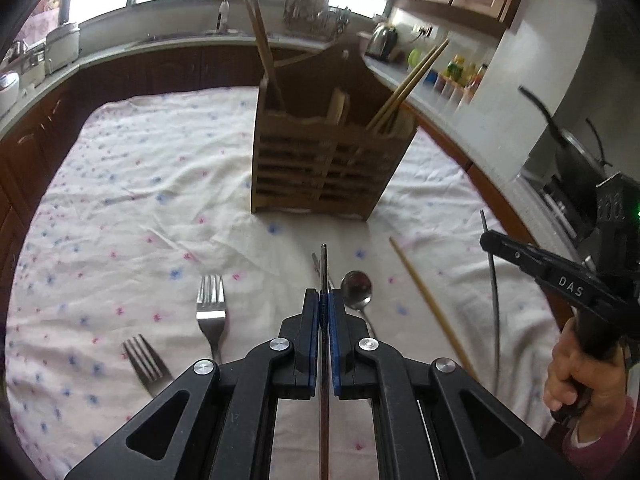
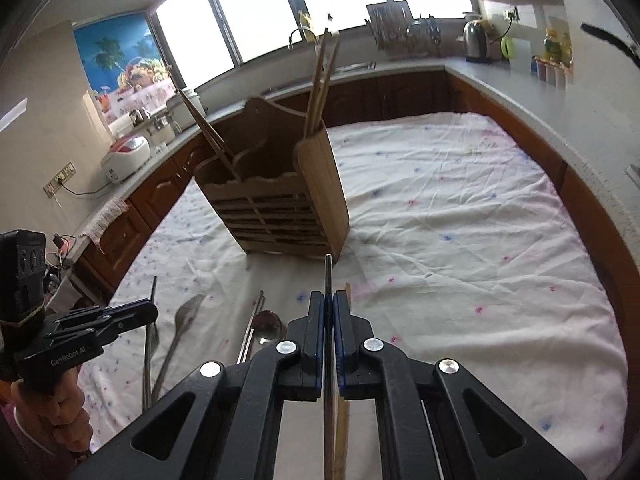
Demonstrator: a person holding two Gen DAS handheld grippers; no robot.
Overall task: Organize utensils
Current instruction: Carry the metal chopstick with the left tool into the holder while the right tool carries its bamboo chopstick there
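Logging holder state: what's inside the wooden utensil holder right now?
Wooden utensil holder: chopsticks stand in its left compartment, another pair leans out of the right. Its slatted front hides their lower ends and anything shorter.

Left cam rides my left claw (image 1: 324, 312), low over the surface (image 1: 120, 184), facing the holder (image 1: 320, 168) head-on, windows behind it. Right cam rides my right claw (image 2: 329, 316), same low height, set further right, catching the holder (image 2: 276, 208) at its right corner. Both share holder, cloth-covered surface and sink wall. Each view catches the other claw at its edge.
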